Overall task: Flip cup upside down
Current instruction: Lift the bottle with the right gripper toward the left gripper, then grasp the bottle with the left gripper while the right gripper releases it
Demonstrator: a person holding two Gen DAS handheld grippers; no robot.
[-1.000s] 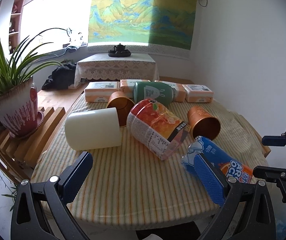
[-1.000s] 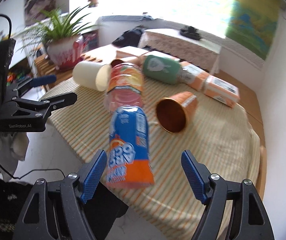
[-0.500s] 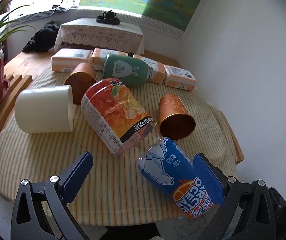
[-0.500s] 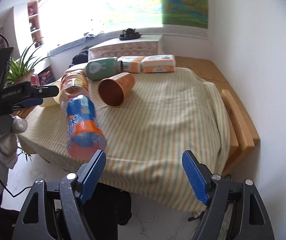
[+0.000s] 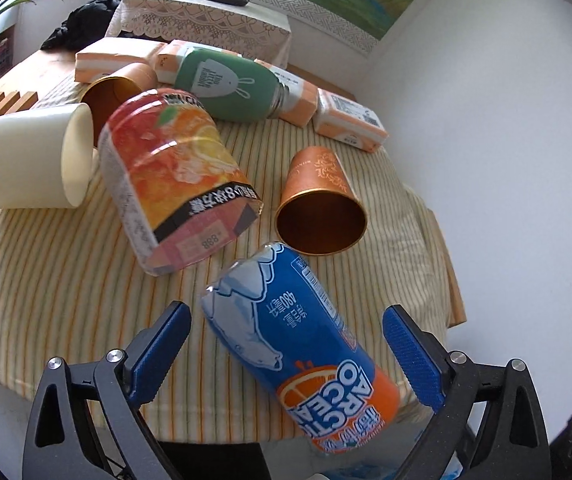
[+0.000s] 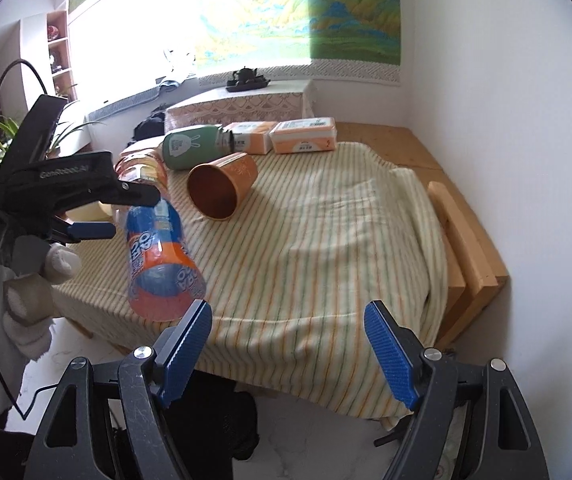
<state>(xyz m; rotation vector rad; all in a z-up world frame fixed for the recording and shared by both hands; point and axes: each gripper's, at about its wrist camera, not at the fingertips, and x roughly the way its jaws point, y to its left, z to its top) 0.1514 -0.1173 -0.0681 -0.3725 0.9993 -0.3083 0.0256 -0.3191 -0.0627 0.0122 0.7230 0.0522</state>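
Several cups lie on their sides on a striped cloth (image 5: 86, 280). Nearest is a blue and orange cup (image 5: 301, 348), its mouth facing the front table edge. My left gripper (image 5: 286, 314) is open, one blue pad on each side of this cup with gaps showing. From the right wrist view the same cup (image 6: 158, 260) lies at the cloth's front left, with the left gripper (image 6: 136, 216) over it. My right gripper (image 6: 287, 316) is open and holds nothing, off the front table edge. A copper cup (image 5: 319, 200) lies just behind the blue one.
A red-orange cup (image 5: 174, 184), a cream cup (image 5: 30, 160), a second copper cup (image 5: 114, 88) and a green bottle (image 5: 230, 84) lie further back, before several orange boxes (image 5: 349, 120). A gloved hand (image 6: 26, 280) holds the left gripper. The wooden table edge (image 6: 465, 240) runs along the right.
My left gripper has moved right and closer, so the blue and orange cup now sits between its fingers. My right gripper has swung away from that cup toward the right.
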